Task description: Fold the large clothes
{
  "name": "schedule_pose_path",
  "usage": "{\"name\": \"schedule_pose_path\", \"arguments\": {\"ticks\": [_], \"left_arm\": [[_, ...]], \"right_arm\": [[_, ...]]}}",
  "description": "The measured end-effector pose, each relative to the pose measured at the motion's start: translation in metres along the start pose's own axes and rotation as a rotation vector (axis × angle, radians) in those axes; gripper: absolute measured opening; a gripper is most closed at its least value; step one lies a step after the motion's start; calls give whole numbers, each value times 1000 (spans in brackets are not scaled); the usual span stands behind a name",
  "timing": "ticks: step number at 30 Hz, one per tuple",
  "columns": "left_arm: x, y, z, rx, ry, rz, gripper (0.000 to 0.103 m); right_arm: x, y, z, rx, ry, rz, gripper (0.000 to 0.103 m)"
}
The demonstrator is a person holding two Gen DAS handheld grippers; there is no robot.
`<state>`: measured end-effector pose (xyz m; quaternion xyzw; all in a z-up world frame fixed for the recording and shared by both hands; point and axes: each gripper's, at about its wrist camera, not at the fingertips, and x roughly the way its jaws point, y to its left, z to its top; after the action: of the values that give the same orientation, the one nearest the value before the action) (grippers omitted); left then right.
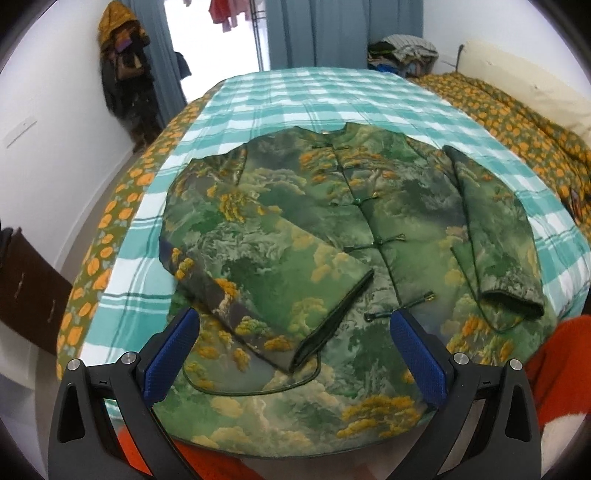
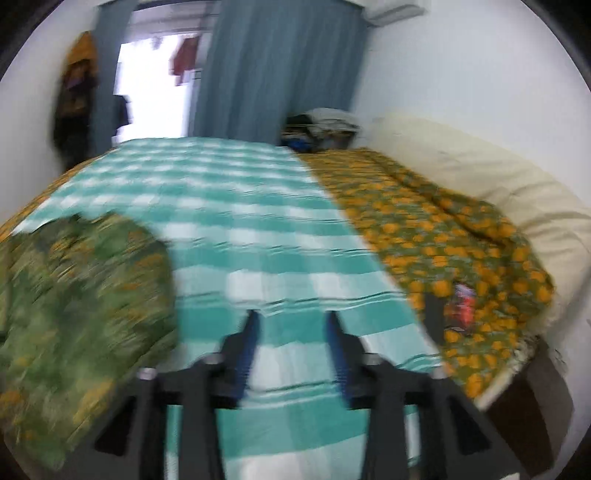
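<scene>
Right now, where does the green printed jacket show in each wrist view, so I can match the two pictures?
Left wrist: the green printed jacket fills the centre, spread on the teal checked sheet, both sleeves folded in.
Right wrist: only a blurred part of it shows at the left edge; the sheet fills the middle.
Shared landmark: the blue-grey curtain beyond the bed.

Green jacket point(image 1: 332, 229) flat on checked bedspread point(image 1: 258, 96), sleeves folded inward.

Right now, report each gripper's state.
Left gripper: open, empty, above the green printed jacket.
Right gripper: open, empty, over the checked bedsheet.
</scene>
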<state>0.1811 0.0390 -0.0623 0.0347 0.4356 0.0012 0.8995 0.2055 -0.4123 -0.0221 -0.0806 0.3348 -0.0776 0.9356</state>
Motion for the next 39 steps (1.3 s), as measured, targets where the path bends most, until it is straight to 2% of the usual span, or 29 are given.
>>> {"name": "schedule_pose_path", "arguments": {"ticks": [5,6,9,10,12,13,14,17,20,23,27,29,31,32,33,34,35,36,39], "left_arm": [[8,-9,-9,-10,38,-10,102],[8,-13,-10,-6,40,-13,102],[5,-20,-13,2,30,-14,102],[2,-22,-15,2,23,-16,102],[-1,-23,-17,3,19,-22,102],[-3,-22,-19,6,17,-24,102],[-5,-21,-21,11,14,-22,102],[-8,-15,-30,33,3,-5,102],[-2,-11,-36,67,9,20,102],[3,-9,-34,104,10,36,102],[3,-7,-23,157,-37,40,102],[7,-7,-18,202,-47,44,102],[14,-8,-14,251,-45,54,102],[19,-9,-12,277,-41,53,102],[24,-10,-11,303,-36,49,102],[29,-10,-11,330,-31,46,102],[35,-12,-12,359,-23,38,102],[42,-13,-13,384,-12,27,103],[63,-15,-15,417,40,-9,102]], "right_arm": [[-9,133,-44,-222,71,442,53],[-8,157,-50,-264,76,498,53],[4,220,-61,-366,80,579,53],[11,236,-64,-392,99,583,53],[36,261,-70,-435,140,526,53],[43,264,-72,-421,147,508,53],[52,257,-68,-350,168,530,52],[52,224,-56,-130,186,592,10],[34,188,-35,-62,115,537,9],[3,137,-9,-17,10,430,8],[-21,34,34,41,-114,175,5],[-20,-4,50,75,-132,71,5],[-14,-35,61,67,-142,-91,6],[-7,-47,64,45,-117,-204,15],[-4,-55,64,38,-106,-272,33],[-4,-65,63,56,-101,-337,43],[-9,-72,58,106,-117,-344,54],[-13,-72,52,136,-127,-333,58],[-18,-51,31,169,-107,-204,61]]}}
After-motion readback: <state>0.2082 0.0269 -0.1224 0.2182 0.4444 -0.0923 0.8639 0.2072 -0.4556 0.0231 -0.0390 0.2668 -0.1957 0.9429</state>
